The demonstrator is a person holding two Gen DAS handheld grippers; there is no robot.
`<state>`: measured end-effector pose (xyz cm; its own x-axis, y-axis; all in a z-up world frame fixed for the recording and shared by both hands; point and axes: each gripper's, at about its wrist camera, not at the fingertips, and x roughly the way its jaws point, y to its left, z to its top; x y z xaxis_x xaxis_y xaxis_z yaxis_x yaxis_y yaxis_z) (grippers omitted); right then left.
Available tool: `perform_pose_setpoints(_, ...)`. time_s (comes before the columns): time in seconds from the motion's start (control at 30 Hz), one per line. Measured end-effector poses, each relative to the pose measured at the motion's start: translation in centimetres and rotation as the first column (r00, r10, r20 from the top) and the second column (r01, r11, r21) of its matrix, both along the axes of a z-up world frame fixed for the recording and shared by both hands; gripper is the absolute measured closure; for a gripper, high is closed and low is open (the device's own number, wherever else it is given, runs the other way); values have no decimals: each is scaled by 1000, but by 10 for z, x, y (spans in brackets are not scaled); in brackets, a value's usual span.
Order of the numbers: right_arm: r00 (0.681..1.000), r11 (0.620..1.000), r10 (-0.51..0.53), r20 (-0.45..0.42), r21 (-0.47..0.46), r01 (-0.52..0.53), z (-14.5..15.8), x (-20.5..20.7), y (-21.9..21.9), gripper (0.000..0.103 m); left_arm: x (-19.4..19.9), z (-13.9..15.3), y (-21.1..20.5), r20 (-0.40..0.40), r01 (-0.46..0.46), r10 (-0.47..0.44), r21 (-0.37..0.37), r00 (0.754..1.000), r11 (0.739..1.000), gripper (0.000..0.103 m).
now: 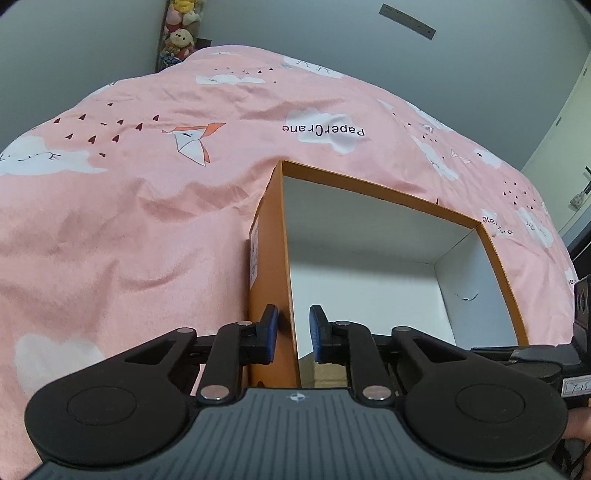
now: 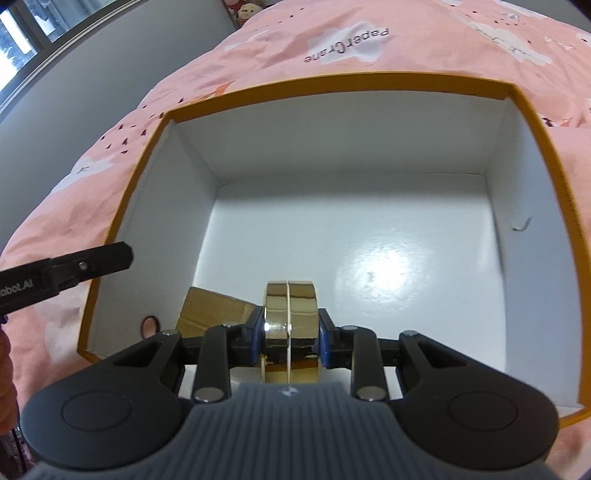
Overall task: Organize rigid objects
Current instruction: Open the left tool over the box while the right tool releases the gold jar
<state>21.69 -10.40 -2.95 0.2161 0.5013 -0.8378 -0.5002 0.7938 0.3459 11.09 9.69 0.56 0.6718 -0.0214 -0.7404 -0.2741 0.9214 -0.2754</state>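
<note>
An orange box with a white inside lies open on a pink bedspread. My right gripper is shut on a gold tape roll, held upright just above the box floor near its front wall. A brown cardboard piece lies inside the box, left of the roll. My left gripper straddles the box's left wall, one pad outside and one inside, with a visible gap to the wall. Its finger also shows in the right wrist view at the box's left rim.
The pink bedspread with cloud prints surrounds the box. Stuffed toys hang in the far corner by a grey wall. A window is at upper left in the right wrist view. A small scuff marks the box's right wall.
</note>
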Motion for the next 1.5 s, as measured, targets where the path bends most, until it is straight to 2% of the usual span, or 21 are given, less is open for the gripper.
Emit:
perform_pose_setpoints(0.4,995,998,8,-102,66,-1,-7,0,21,74,-4,1,-5,0,-25,25,15,1000,1000,88)
perform_pose_setpoints(0.7,987,999,0,-162,33,5,-21,5,19,73,-4,0,-5,0,-27,27,13,1000,1000,88)
perform_pose_setpoints(0.87,995,997,1,-102,-70,-9,-19,4,19,54,-5,0,-4,2,-27,27,6,1000,1000,88)
perform_pose_setpoints(1.07,995,992,-13,-99,-128,0,-24,7,17,47,-5,1,-4,1,-26,26,10,1000,1000,88)
perform_pose_setpoints(1.23,996,988,6,-90,-150,-19,-27,5,23,46,-5,1,-5,0,-26,26,14,1000,1000,88)
perform_pose_setpoints(1.33,993,993,11,-120,-116,-25,-28,5,24,53,-6,1,-5,-2,-28,28,19,1000,999,88)
perform_pose_setpoints(1.5,993,993,20,-113,-115,-33,-27,3,26,53,-7,2,-4,5,-28,28,18,1000,999,88)
